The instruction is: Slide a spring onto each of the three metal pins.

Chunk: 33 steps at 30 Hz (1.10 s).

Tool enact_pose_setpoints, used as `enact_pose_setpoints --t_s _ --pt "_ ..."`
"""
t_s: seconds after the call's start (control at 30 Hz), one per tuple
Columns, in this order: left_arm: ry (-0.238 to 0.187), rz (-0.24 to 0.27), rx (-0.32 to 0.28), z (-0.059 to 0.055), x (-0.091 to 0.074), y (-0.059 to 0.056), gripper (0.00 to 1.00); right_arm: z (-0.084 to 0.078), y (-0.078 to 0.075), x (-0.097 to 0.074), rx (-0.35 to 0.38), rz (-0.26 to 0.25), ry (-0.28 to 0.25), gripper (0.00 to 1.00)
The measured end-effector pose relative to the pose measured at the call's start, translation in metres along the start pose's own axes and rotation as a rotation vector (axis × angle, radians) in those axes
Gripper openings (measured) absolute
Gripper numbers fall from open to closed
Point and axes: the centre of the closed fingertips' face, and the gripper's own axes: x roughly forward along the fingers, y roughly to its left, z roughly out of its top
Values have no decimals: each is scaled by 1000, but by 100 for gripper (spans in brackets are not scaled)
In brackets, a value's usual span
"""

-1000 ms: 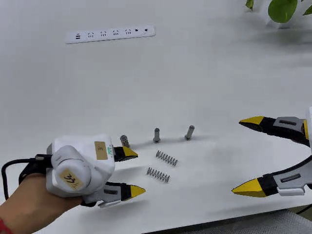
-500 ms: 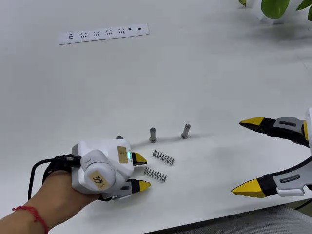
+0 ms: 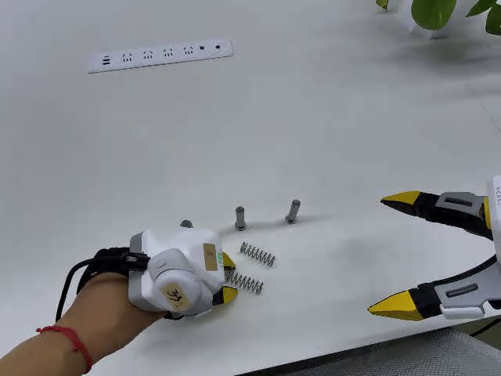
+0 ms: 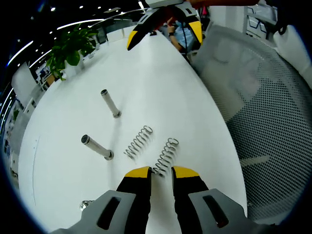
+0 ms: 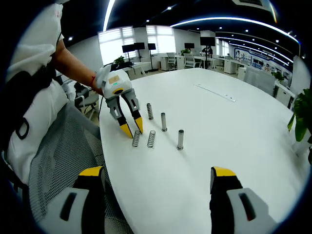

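Two loose springs lie on the white table: the far spring and the near spring. Two bare metal pins stand behind them. A third pin to the left looks to have a spring on it. My left gripper is low on the table, its jaws narrowly open with the near spring's end between the yellow tips. My right gripper hovers wide open at the right, holding nothing.
A white power strip lies at the back left. Plant leaves show at the back right. The table's front edge runs just below both grippers, with a mesh chair beyond it.
My left gripper has moved right to the near spring, and its jaws have narrowed around the spring's end. The right gripper has stayed put. The head camera shifted a little.
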Motion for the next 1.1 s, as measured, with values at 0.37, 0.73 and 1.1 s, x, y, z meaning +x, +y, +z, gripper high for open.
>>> enact_pose_setpoints --t_s 0.37,0.73,1.1 --pt "20 -2 19 -3 0 -2 13 2 0 1 -3 -1 -2 89" --pt "29 1 -10 -4 0 -2 11 1 2 2 -9 2 4 89" --pt "1 -9 -76 -3 -2 -6 11 -1 1 3 -3 1 6 90"
